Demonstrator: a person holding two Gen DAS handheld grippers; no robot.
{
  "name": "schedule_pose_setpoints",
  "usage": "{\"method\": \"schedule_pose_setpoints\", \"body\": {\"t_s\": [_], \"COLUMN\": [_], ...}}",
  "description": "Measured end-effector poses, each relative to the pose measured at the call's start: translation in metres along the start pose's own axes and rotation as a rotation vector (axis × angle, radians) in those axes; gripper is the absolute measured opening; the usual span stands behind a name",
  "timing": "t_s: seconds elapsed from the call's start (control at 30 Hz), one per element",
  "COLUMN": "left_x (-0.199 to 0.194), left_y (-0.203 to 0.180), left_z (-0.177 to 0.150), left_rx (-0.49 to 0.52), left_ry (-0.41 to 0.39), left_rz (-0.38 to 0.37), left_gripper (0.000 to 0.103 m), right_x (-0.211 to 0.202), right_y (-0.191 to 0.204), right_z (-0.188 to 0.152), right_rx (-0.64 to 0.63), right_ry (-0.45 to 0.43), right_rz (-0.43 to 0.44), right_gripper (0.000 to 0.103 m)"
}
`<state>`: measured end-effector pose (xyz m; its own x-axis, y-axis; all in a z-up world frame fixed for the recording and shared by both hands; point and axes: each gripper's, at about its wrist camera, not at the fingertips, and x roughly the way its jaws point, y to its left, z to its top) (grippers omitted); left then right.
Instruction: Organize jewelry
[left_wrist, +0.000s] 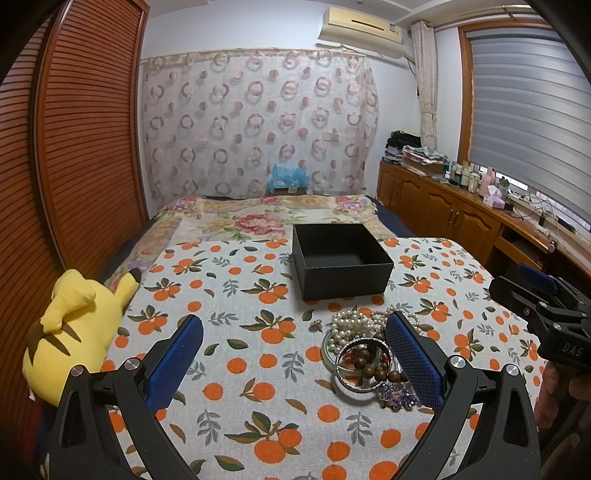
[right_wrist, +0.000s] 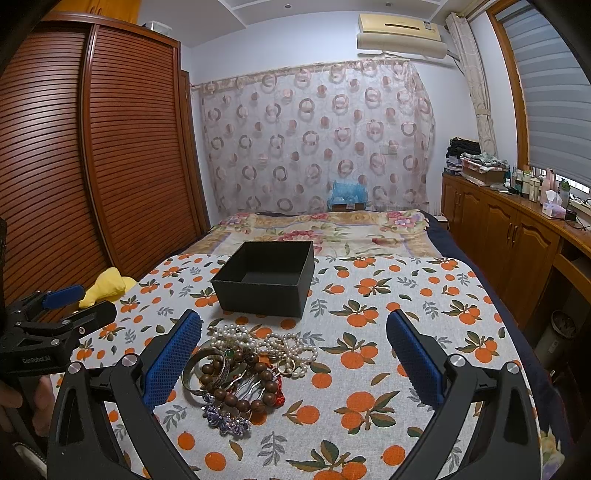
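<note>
tangled jewelry pile (right_wrist: 243, 373): pearls, wooden beads, bangles, beside black box (right_wrist: 264, 278)

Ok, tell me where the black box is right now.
The black box sits open and empty on the orange-print cloth, at its far end toward the bed, just beyond the jewelry pile; in the left wrist view it is centre-right.

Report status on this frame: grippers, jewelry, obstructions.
Left gripper open, empty; right gripper open, empty. Tangled pile of pearl strands, wooden beads and metal bangles on orange-print cloth, open black square box empty behind. Nothing blocking.
</note>
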<state>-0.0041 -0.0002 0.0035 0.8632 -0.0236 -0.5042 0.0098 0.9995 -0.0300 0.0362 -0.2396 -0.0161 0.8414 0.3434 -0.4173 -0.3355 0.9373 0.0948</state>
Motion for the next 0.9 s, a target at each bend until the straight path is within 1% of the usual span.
{"method": "schedule_pose_setpoints", "body": {"t_s": [0.9], "left_x": [-0.0020], "left_y": [-0.0017], "left_z": [-0.0013], "left_rx": [-0.002], "left_ry": [0.004], "left_rz": [-0.008], "left_gripper": [0.096], "right_x": [-0.0001], "right_y": [0.0009], "right_z": [0.0013], "right_rx": [-0.001], "right_ry": [-0.001], "right_rz": [0.001], "right_gripper": [0.101]}}
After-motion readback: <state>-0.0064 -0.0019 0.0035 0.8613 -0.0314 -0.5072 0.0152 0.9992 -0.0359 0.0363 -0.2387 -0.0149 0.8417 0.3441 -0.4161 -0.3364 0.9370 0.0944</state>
